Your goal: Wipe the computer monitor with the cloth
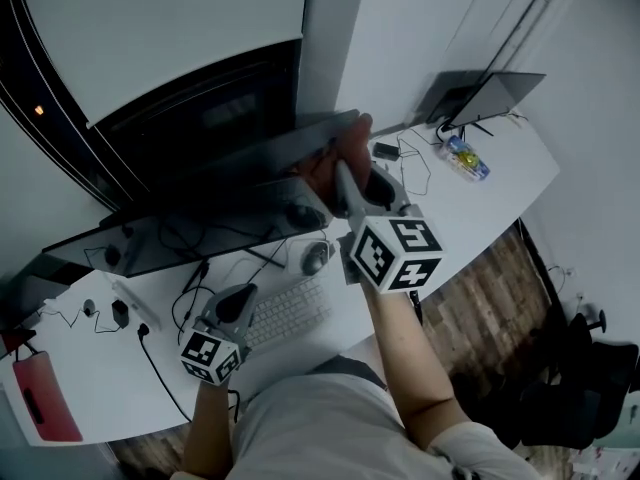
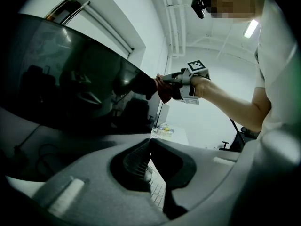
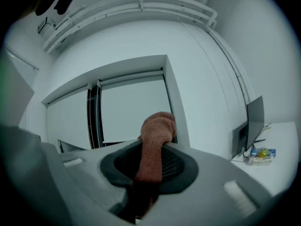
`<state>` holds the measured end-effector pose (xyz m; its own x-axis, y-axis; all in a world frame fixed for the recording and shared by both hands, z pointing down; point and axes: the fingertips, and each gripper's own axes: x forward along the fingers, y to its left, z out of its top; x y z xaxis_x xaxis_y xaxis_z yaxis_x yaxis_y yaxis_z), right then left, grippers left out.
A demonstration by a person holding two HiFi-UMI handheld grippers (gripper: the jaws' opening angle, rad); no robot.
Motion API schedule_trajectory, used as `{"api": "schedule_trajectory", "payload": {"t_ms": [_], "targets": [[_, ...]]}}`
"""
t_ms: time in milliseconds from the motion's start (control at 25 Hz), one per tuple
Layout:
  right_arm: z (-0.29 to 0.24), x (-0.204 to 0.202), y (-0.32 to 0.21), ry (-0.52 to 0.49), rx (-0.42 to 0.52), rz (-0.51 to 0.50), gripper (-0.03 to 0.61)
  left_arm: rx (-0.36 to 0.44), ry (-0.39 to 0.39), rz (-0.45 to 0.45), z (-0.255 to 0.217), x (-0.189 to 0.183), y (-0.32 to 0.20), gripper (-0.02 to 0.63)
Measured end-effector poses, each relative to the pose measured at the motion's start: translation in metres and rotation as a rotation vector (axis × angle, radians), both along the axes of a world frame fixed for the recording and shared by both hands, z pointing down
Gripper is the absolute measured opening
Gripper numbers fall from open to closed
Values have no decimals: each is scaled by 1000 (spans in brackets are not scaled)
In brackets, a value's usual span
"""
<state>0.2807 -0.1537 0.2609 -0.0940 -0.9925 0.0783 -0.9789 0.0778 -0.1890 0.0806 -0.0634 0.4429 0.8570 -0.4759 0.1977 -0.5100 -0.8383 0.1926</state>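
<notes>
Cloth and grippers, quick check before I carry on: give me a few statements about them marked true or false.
1. The right gripper is shut on the cloth. True.
2. The cloth is blue. False: it is reddish brown.
3. The left gripper holds a second cloth. False: it is shut and empty, near the keyboard.
4. The cloth is at the monitor's edge. True.

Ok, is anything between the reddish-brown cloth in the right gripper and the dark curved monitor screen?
Nothing visible: the reddish-brown terry cloth, clamped in the right gripper, sits right at the dark monitor's right edge.
</notes>
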Motion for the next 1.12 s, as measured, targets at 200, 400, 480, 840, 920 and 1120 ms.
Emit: {"api": "schedule_trajectory", "payload": {"t_ms": [200, 400, 480, 840, 920, 1120], "targets": [[0, 28, 5, -23, 13, 34, 92, -2, -11, 48, 1, 24, 0, 9], [2, 50, 11, -28, 14, 73, 92, -6, -14, 81, 2, 41, 0, 9], [4, 60, 14, -34, 15, 91, 92, -7, -16, 92, 2, 47, 0, 9], [21, 95, 44, -90, 33, 141, 92, -18, -24, 149, 7, 66, 6, 9], [29, 98, 52, -96, 26, 147, 92, -18, -24, 157, 6, 68, 8, 9], [53, 96, 71, -100, 0, 141, 92, -18, -27, 166, 8, 68, 11, 9]]}}
